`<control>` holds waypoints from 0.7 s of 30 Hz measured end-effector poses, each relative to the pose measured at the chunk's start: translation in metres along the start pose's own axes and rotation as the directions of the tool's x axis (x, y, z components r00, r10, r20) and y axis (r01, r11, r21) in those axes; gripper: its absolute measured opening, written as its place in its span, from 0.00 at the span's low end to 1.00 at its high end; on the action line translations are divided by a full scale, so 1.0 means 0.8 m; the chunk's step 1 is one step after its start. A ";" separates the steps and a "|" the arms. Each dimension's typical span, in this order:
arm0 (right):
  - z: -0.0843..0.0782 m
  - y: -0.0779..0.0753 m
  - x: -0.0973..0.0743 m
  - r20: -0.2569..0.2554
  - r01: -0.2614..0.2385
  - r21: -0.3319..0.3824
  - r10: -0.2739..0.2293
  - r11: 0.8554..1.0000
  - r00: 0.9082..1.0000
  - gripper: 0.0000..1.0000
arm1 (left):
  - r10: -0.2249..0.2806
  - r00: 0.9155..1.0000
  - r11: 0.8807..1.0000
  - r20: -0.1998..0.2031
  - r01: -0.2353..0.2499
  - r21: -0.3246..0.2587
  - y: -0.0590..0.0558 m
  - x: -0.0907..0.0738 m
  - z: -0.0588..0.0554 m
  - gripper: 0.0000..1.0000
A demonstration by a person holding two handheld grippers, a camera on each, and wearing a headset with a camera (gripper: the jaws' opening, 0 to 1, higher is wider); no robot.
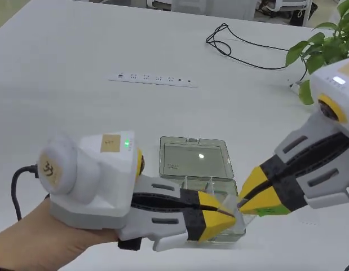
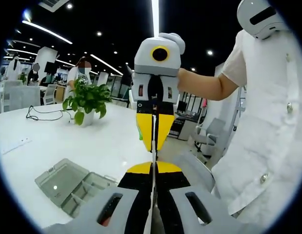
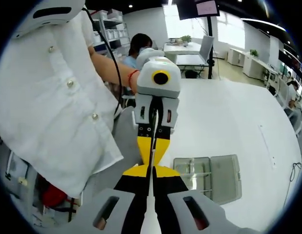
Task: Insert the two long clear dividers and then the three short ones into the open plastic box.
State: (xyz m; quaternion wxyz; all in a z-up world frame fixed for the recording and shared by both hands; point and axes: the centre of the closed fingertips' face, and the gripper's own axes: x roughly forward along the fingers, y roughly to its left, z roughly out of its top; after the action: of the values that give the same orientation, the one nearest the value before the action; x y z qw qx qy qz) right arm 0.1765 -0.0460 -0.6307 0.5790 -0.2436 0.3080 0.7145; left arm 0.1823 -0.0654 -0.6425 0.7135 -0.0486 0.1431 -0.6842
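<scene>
The open clear plastic box [image 1: 173, 167] lies on the white table with its lid folded back; thin dividers stand in its tray [image 3: 193, 174]. Just above the tray's near side, my left gripper [image 1: 230, 215] and right gripper [image 1: 241, 204] meet tip to tip. A thin clear divider [image 2: 153, 157] runs edge-on between them, and each gripper's jaws are shut on one end of it. In the left gripper view the right gripper [image 2: 154, 145] faces me, with the box [image 2: 58, 178] low on the left. In the right gripper view the left gripper [image 3: 151, 146] faces me.
A white power strip [image 1: 151, 78] lies across the table's far middle. A black cable [image 1: 242, 51] loops at the far right beside a potted plant [image 1: 323, 51]. The person's white shirt [image 3: 58, 92] is close behind the grippers. Other people stand far off.
</scene>
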 end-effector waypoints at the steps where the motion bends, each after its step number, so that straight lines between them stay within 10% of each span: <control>1: 0.000 0.001 0.000 0.001 -0.001 0.000 0.001 1.000 1.000 0.04 | 0.000 1.000 1.000 0.000 0.000 0.000 0.000 0.000 0.000 0.00; 21: -0.001 0.003 0.002 0.004 0.005 -0.011 -0.005 1.000 1.000 0.03 | 0.020 1.000 1.000 -0.007 -0.020 0.004 0.000 -0.003 -0.005 0.00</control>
State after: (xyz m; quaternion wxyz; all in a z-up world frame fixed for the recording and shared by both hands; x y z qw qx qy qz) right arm 0.1739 -0.0454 -0.6321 0.5802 -0.2462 0.3025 0.7150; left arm 0.1815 -0.0629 -0.6461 0.7199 -0.0434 0.1446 -0.6775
